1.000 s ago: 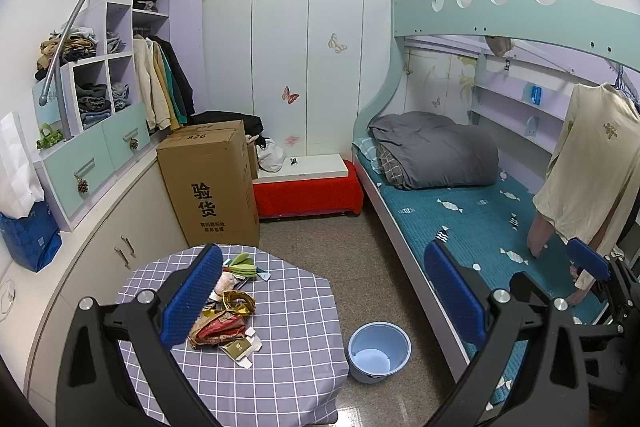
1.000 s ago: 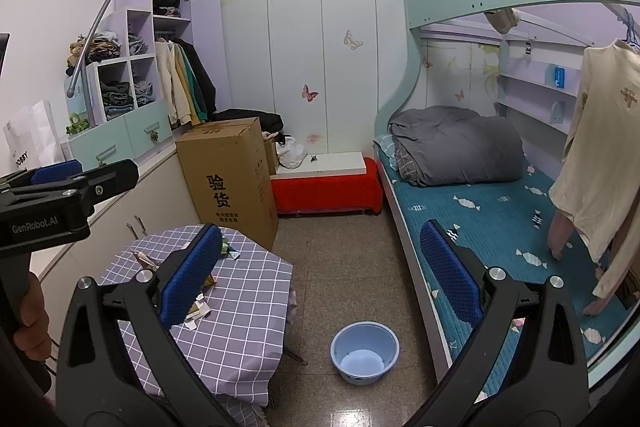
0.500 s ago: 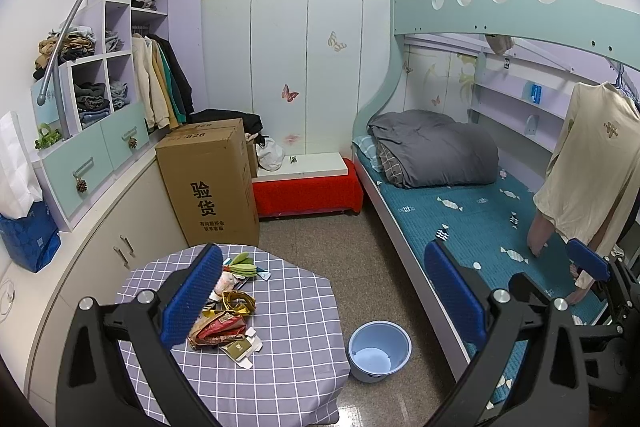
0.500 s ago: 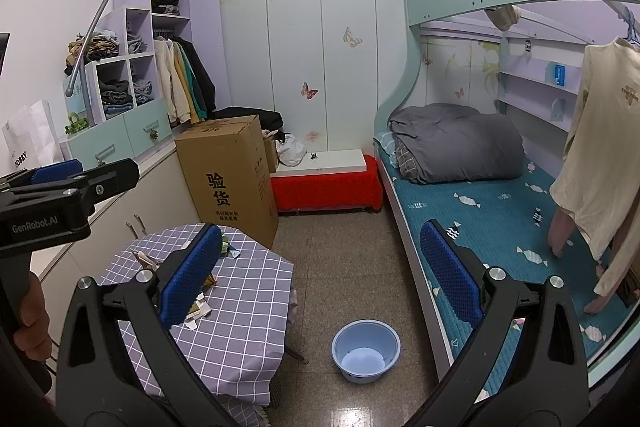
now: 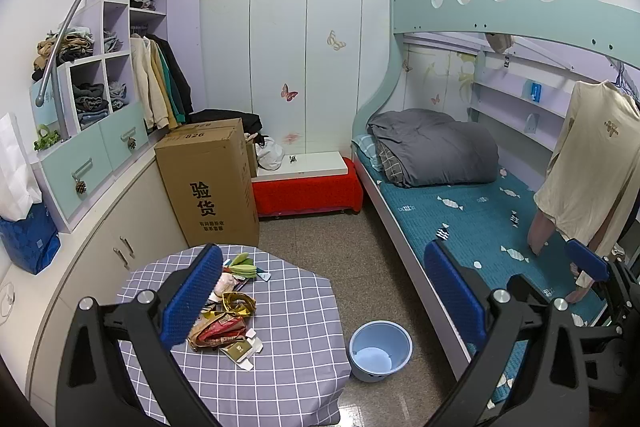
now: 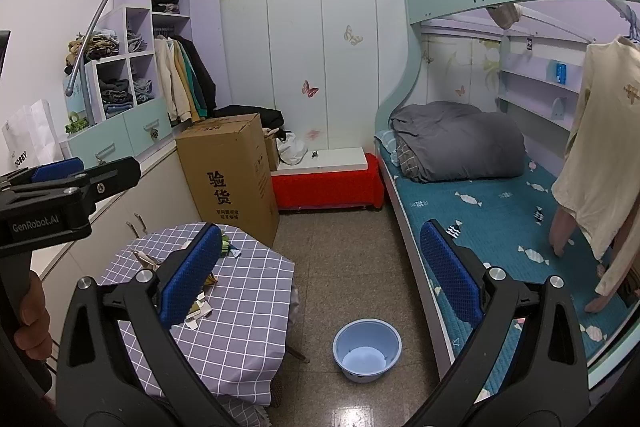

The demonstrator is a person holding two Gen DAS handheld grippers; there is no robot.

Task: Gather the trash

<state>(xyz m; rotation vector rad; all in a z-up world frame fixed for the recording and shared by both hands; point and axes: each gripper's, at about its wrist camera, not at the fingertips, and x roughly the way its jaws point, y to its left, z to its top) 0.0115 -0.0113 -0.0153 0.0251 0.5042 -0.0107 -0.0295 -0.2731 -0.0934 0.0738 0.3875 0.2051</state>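
- Two grippers are held above the room, both aimed over a small table point(image 5: 280, 359) draped in a grey checked cloth; every place below is told from that table.
- Left gripper point(image 5: 320, 291): its blue-padded fingers point(image 5: 192, 297) stand wide apart with nothing between them, raised over the table's near edge.
- Right gripper point(image 6: 316, 267): jaws likewise spread and bare, to the right of the table and above the floor. A hand point(image 6: 34, 311) grips the handle of the left gripper at the left edge of the right wrist view.
- Trash pile point(image 5: 224, 319) lies on the table top, towards its left half: crumpled red and gold wrappers, a small open carton, and white paper scraps all touching or overlapping.
- Green peel-like scraps point(image 5: 244, 265) sit at the table's far edge, just beyond the wrappers.
- Blue bucket point(image 5: 380, 349) stands upright on the floor just right of the table, between it and the bunk bed point(image 5: 480, 227). It looks empty.
- Cardboard box point(image 5: 212, 187) stands upright behind the table, near its far edge.
- Red bench point(image 5: 308, 189) lies farther back, beyond the box, against the wall.
- Grey folded quilt point(image 5: 432, 147) rests on the bed, well apart from the table.
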